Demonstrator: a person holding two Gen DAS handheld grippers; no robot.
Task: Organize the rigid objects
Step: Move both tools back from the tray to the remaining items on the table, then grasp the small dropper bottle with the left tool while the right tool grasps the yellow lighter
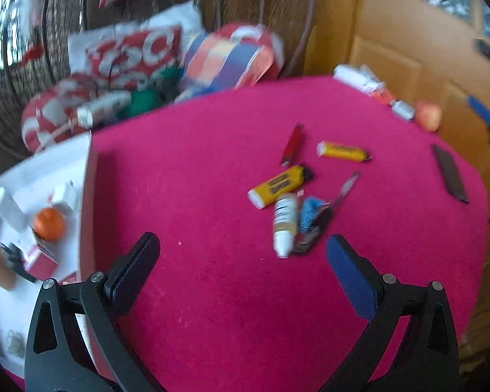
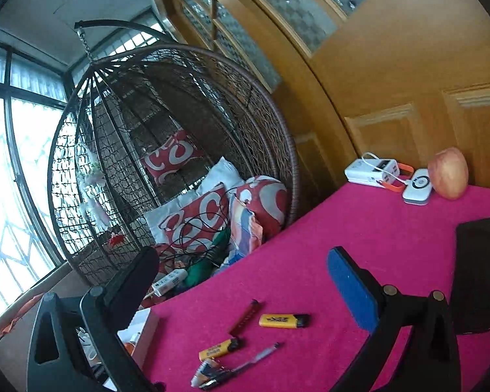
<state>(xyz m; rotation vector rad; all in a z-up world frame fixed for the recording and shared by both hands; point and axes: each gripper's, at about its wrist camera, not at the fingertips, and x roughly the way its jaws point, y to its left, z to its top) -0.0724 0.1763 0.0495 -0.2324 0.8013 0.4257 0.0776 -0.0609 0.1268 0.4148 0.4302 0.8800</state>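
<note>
At left, a white tray (image 1: pixel 81 196); at centre right, lighters (image 1: pixel 279 187) and a bottle (image 1: pixel 284 225) are piled on the cloth (image 1: pixel 212 170). Light, stiff and slick, they are best gripped mid-body. Left gripper (image 1: pixel 241 261) and right gripper (image 2: pixel 241 277) are seen with jaws apart, empty.

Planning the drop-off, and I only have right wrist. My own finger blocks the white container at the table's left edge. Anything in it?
Observer: Yes. The white tray holds a round orange object, white blocks and a small red-and-white box.
Operator: Left hand-held gripper carrying anything?
Observer: No. The left hand-held gripper is open and empty, over bare pink cloth.
Operator: The pile is cut off at my frame edge. What's hidden there?
Observer: A blue item lies against the white bottle. It is too blurred to name.
</note>
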